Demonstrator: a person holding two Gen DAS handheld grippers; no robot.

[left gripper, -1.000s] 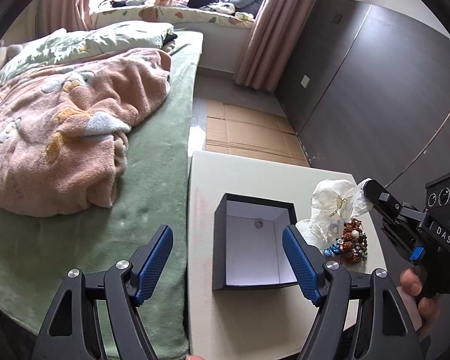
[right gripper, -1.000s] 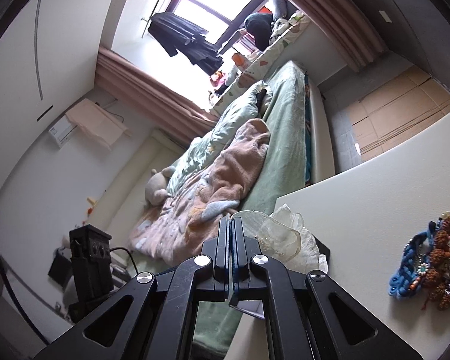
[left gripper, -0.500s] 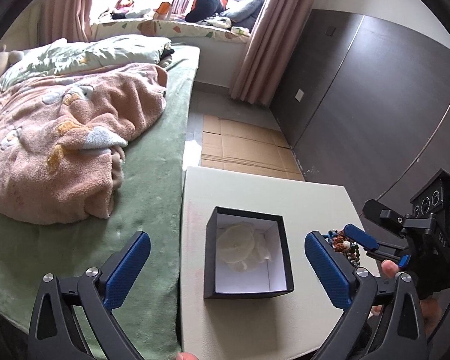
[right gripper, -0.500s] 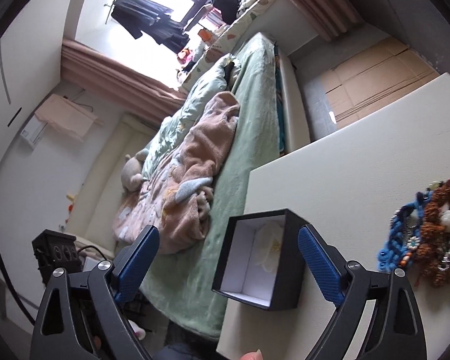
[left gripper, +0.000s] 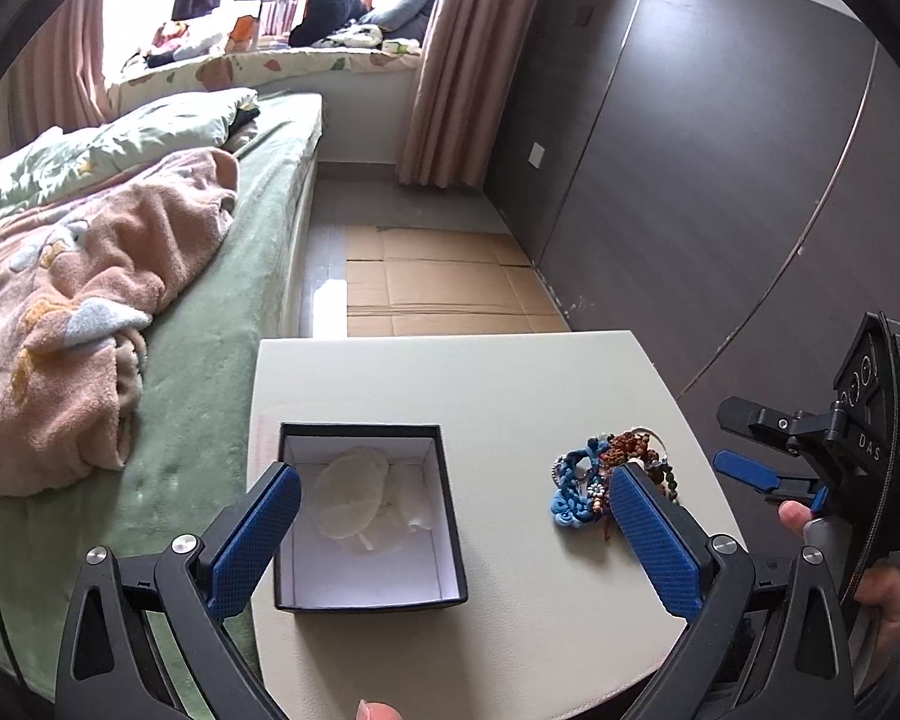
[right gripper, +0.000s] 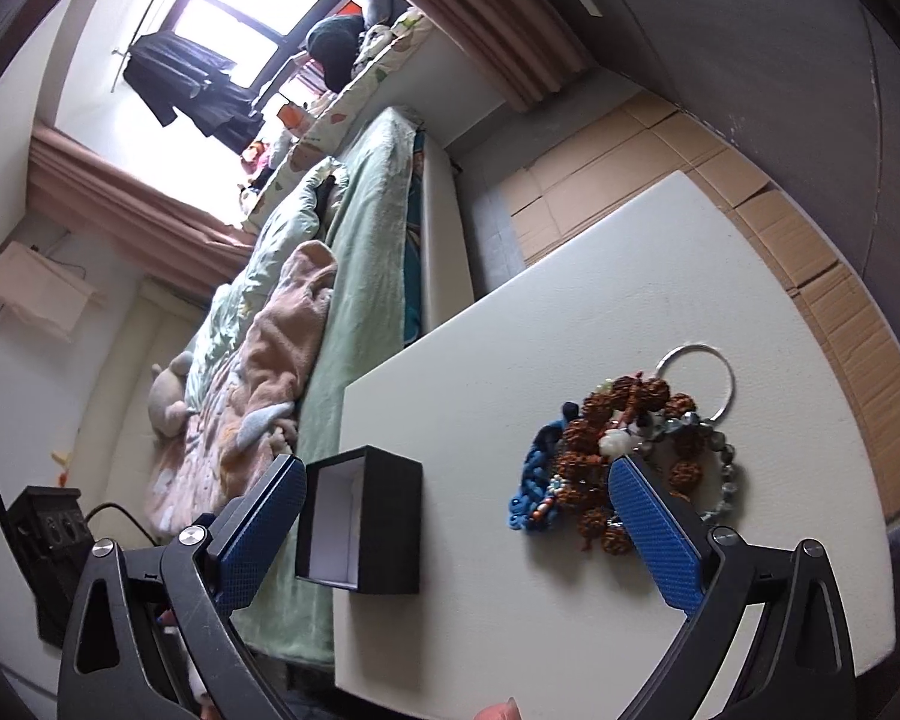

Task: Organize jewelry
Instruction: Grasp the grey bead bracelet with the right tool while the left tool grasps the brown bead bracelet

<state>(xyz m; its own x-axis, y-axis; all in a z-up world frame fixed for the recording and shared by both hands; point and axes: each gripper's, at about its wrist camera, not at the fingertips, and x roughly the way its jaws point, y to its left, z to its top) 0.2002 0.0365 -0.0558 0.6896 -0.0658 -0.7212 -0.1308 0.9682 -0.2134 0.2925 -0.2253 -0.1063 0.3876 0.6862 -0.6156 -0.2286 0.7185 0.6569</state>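
Left wrist view puts the white pouch (left gripper: 360,495) inside the black box (left gripper: 366,597), which sits on the white table (left gripper: 480,372) near the bed-side edge. Well apart to its right lies the jewelry pile (left gripper: 606,477) of blue cord and brown beads. Left gripper (left gripper: 450,534) and right gripper (right gripper: 453,531) both hang above the table, jaws spread wide, holding nothing.
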